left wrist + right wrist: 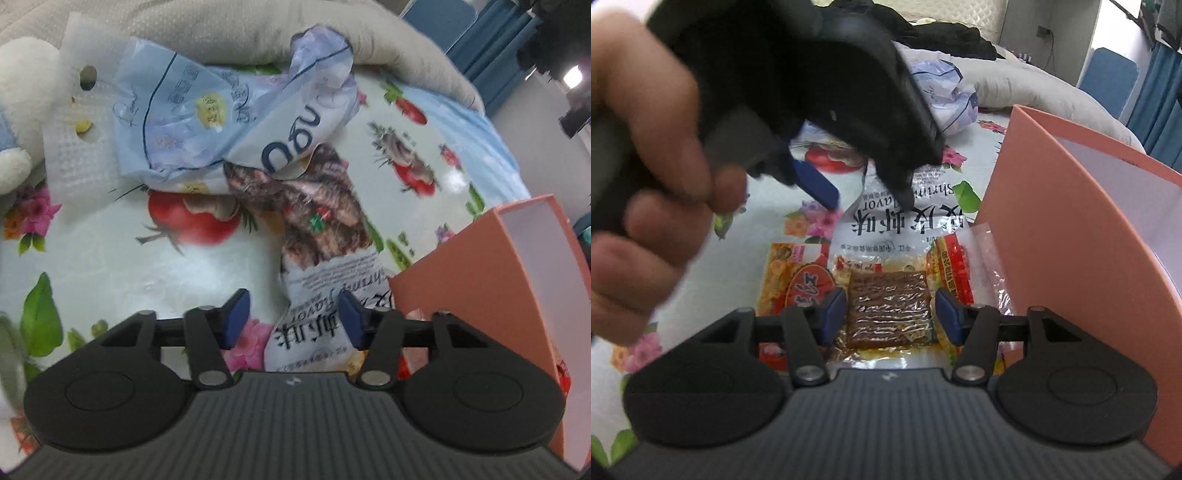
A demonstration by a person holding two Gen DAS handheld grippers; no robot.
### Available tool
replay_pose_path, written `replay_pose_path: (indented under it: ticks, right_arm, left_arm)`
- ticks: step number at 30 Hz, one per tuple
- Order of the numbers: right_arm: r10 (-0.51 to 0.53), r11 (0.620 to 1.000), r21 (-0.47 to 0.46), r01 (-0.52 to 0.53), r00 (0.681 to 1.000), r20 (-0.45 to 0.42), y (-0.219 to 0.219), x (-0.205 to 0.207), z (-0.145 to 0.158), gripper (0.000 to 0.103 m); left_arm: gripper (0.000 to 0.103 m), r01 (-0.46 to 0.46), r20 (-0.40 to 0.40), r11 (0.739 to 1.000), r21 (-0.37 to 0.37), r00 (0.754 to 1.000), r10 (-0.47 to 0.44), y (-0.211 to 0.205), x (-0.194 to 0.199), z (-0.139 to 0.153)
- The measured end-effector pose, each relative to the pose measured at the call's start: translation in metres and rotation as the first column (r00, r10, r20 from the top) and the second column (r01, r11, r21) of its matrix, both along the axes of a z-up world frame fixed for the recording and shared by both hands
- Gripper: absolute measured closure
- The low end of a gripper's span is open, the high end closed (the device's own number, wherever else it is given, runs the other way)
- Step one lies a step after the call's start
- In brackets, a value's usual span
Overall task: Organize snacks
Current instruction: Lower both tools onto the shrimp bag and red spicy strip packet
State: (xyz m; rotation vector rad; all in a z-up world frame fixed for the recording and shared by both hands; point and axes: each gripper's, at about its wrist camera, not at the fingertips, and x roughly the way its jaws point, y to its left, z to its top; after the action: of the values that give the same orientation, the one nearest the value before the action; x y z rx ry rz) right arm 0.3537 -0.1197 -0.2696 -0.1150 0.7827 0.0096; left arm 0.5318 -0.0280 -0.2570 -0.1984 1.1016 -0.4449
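A shrimp-flavour snack bag (325,236) lies on the flowered cloth, its near end between the open jaws of my left gripper (293,317). A crumpled light-blue bag (221,122) lies behind it. In the right wrist view my right gripper (892,314) is open, its blue pads either side of a clear yellow-red pack with a brown slab (890,306). The shrimp bag (905,221) lies just beyond it. The left gripper (864,192) hovers over that bag, held by a hand.
An open pink box (480,288) with a white inside stands at the right, also in the right wrist view (1071,229). A white foam sheet (77,140), a plush toy (18,110) and a grey pillow (240,33) lie at the back.
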Motion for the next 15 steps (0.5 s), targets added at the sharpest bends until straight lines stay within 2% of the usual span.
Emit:
replay_pose_path:
  ticks: [1, 4, 7, 15]
  right_arm:
    - [0.002, 1.0, 0.017, -0.002, 1.0, -0.004, -0.002, 0.001, 0.0, 0.048]
    - [-0.014, 0.999, 0.049, 0.015, 1.0, -0.021, -0.006, 0.004, 0.004, 0.052]
    - [-0.014, 0.999, 0.04, 0.015, 1.0, -0.02, -0.005, 0.003, 0.006, 0.053]
    - [0.046, 0.998, 0.051, -0.044, 0.998, -0.04, -0.001, -0.023, 0.016, 0.053]
  left_arm:
    - [0.075, 0.001, -0.023, 1.0, -0.022, 1.0, -0.001, 0.0, 0.001, -0.002]
    - [0.086, 0.0, -0.015, 1.0, -0.019, 1.0, -0.001, 0.001, -0.002, 0.0]
    - [0.09, -0.022, -0.014, 0.999, -0.033, 1.0, 0.022, 0.008, -0.011, 0.004]
    - [0.094, -0.082, 0.012, 0.997, 0.001, 0.997, 0.082, 0.028, -0.057, 0.026]
